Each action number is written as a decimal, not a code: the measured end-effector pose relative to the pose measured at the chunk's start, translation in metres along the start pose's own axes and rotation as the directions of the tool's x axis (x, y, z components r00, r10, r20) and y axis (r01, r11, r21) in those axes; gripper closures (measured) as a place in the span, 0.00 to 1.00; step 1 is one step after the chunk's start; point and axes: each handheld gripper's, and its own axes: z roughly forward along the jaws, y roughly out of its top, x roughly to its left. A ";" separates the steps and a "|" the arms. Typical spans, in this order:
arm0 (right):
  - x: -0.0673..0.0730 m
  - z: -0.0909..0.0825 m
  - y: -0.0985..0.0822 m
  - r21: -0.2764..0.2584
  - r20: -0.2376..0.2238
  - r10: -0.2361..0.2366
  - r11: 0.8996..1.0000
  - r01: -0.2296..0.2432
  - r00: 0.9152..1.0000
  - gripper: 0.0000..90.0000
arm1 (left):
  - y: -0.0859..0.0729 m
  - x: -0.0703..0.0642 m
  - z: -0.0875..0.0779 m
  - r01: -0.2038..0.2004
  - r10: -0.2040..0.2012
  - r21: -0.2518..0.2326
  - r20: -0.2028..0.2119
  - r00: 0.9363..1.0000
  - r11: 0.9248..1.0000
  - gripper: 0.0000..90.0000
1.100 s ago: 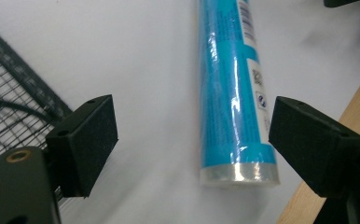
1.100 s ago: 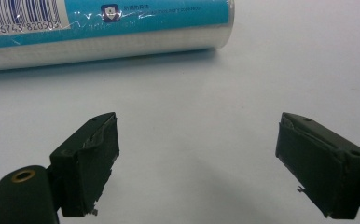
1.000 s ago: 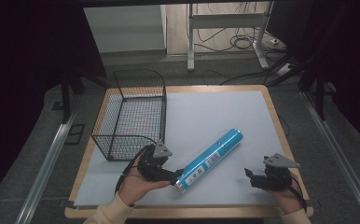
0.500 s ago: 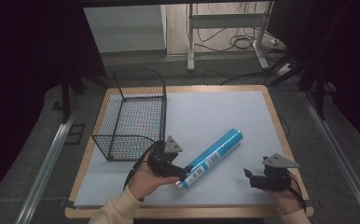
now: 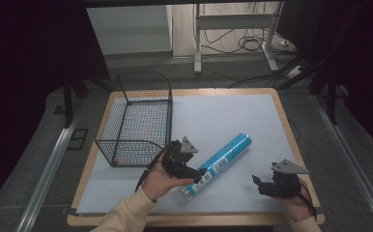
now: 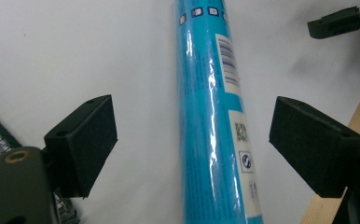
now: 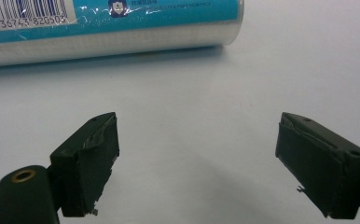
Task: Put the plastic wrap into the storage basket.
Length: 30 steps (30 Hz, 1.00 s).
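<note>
Straddling the lower part of the blue tube (image 6: 213,121), the left gripper (image 6: 192,140) has its jaws spread wide, one pad on each side and neither touching. The tube lies diagonally on the white mat (image 5: 223,116), just beside the wire basket (image 5: 138,121). A good grasp probably means lowering squarely so both pads meet the round wall together, or it may roll. The right gripper (image 7: 197,163) hovers released near the tube's end.

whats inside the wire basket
Nothing shows inside the wire basket: through the mesh you see only its mesh floor. The near corner by the left gripper is partly covered.
</note>
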 end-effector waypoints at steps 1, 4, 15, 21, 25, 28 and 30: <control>0.000 0.000 0.000 0.000 -0.001 -0.001 1.000 0.001 1.000 0.15 | 0.002 -0.001 0.001 -0.003 0.003 0.003 0.001 1.000 1.000 0.17; 0.000 0.000 0.000 0.003 -0.001 0.002 1.000 -0.002 1.000 0.15 | 0.007 -0.004 0.006 -0.011 0.011 0.008 0.002 1.000 1.000 0.17; -0.001 -0.001 0.000 0.002 -0.006 0.006 1.000 -0.006 1.000 0.15 | 0.024 -0.011 0.027 -0.035 0.034 0.057 0.016 0.999 0.998 0.17; -0.001 -0.001 0.000 0.000 -0.006 0.006 1.000 -0.006 1.000 0.15 | 0.031 -0.014 0.040 -0.041 0.039 0.081 0.022 0.999 0.996 0.17; -0.001 -0.001 0.000 0.003 -0.006 0.008 1.000 -0.008 1.000 0.15 | 0.034 -0.014 0.048 -0.043 0.041 0.103 0.024 0.999 0.994 0.17; -0.001 -0.001 0.000 0.003 -0.007 0.008 1.000 -0.008 1.000 0.15 | 0.036 -0.014 0.055 -0.048 0.046 0.122 0.023 0.999 0.991 0.17; -0.001 0.000 0.000 0.005 -0.007 0.008 1.000 -0.008 1.000 0.15 | 0.037 -0.014 0.059 -0.041 0.038 0.127 0.028 0.999 0.991 0.17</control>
